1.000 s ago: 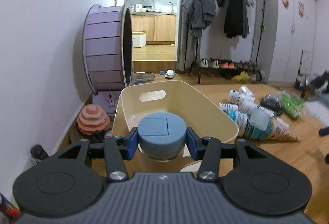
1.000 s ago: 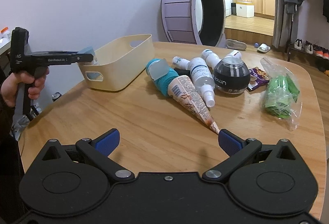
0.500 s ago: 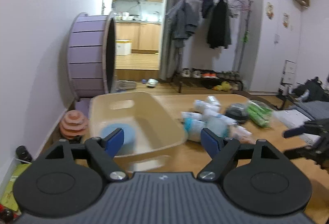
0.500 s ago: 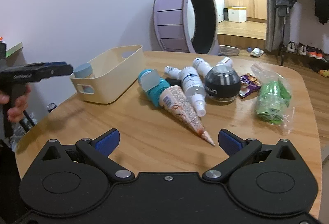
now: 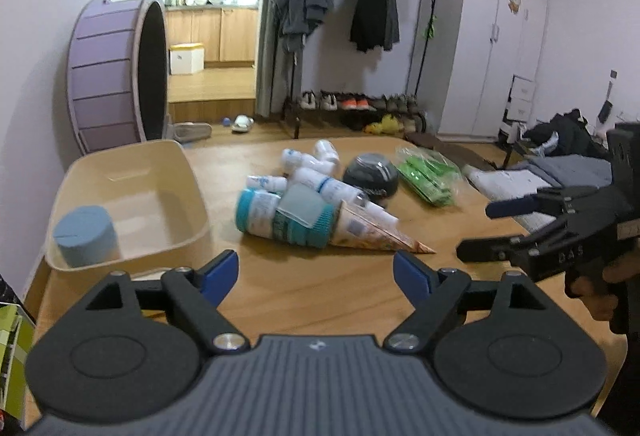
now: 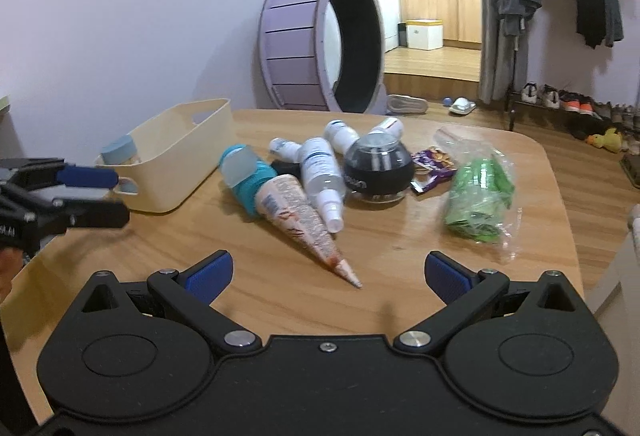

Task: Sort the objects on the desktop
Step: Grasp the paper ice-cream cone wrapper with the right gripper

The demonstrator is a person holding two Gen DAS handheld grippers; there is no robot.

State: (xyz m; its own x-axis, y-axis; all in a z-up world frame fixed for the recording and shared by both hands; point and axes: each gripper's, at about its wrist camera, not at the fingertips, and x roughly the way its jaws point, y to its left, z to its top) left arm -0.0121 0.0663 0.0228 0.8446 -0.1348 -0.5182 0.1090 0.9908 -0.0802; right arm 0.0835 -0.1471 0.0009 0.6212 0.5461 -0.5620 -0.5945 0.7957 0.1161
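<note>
Inside the cream bin (image 5: 132, 192) my blue-capped jar (image 5: 86, 236) stands alone, half hidden by its wall, while my left gripper (image 5: 316, 274) and right gripper (image 6: 326, 274) gape empty.

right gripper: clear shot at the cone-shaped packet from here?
Probably yes. The right gripper is open, and the cone packet points its tip at it across bare table. Its wide end rests against the teal bottle.
</note>
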